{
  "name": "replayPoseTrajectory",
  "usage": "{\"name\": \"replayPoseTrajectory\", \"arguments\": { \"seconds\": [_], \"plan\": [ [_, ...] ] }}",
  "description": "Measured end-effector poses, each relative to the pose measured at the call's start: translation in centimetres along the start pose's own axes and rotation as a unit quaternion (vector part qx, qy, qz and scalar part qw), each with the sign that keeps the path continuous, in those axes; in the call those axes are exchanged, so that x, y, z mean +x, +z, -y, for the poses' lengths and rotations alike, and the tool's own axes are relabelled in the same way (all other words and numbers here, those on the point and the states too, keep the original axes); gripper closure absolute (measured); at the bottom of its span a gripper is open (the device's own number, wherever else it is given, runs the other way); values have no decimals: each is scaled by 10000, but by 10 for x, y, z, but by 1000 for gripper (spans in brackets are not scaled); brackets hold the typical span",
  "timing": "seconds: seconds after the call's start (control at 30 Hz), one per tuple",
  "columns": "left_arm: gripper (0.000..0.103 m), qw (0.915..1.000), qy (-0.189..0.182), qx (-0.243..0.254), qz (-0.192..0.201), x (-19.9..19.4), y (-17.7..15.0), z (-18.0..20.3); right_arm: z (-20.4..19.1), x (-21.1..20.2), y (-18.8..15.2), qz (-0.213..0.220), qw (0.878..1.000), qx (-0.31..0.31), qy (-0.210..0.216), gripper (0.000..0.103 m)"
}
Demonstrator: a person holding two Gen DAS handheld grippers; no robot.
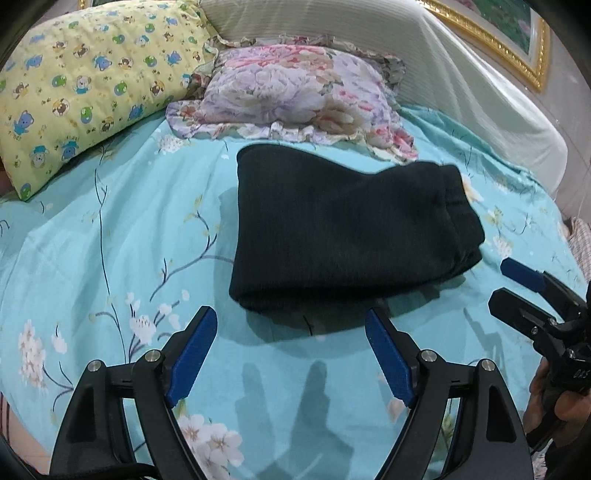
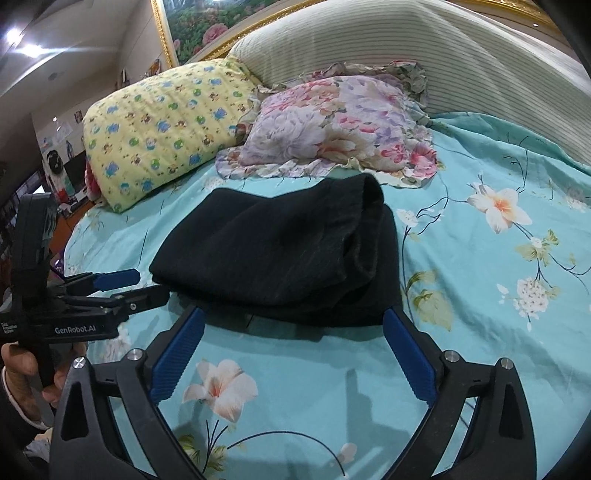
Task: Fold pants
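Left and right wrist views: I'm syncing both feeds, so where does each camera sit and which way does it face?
Left wrist: on the left tongs, open, facing the folded black knit pants; right tongs and hand at right.
Right wrist: on the right tongs, open, facing the pants; left tongs and hand at left.
Shared: pants, turquoise floral bedsheet, yellow cartoon-print pillow.

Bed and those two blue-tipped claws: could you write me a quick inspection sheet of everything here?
Surface: bed sheet, turquoise, floral, wrinkled.
Job's things: pants, black, folded into a compact stack, lying flat.
Clutter: yellow pillow and floral pillow behind the pants.
Grippers: left gripper open, empty, short of the pants; right gripper open, empty.
Cables: nothing seen.
Surroundings: striped headboard, gold-framed painting.
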State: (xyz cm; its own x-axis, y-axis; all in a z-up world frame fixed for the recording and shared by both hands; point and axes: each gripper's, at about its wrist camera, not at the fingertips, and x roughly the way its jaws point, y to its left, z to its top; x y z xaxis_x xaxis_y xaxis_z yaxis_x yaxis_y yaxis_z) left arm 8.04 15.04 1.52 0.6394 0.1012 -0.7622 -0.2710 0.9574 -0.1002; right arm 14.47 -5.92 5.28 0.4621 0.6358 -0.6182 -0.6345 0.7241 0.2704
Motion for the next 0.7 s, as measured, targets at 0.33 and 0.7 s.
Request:
{"name": "replayPoseTrajectory", "arguments": {
  "seconds": [0.33,0.7],
  "plan": [
    [18,9998,184,81,-15,4,-13,3,-5,7,-9,-89,9998,-132,-106,6],
    [18,9993,329,174,-42,13,-17,6,-7,18,-14,-115,9995,-246,-161,5]
  ]
}}
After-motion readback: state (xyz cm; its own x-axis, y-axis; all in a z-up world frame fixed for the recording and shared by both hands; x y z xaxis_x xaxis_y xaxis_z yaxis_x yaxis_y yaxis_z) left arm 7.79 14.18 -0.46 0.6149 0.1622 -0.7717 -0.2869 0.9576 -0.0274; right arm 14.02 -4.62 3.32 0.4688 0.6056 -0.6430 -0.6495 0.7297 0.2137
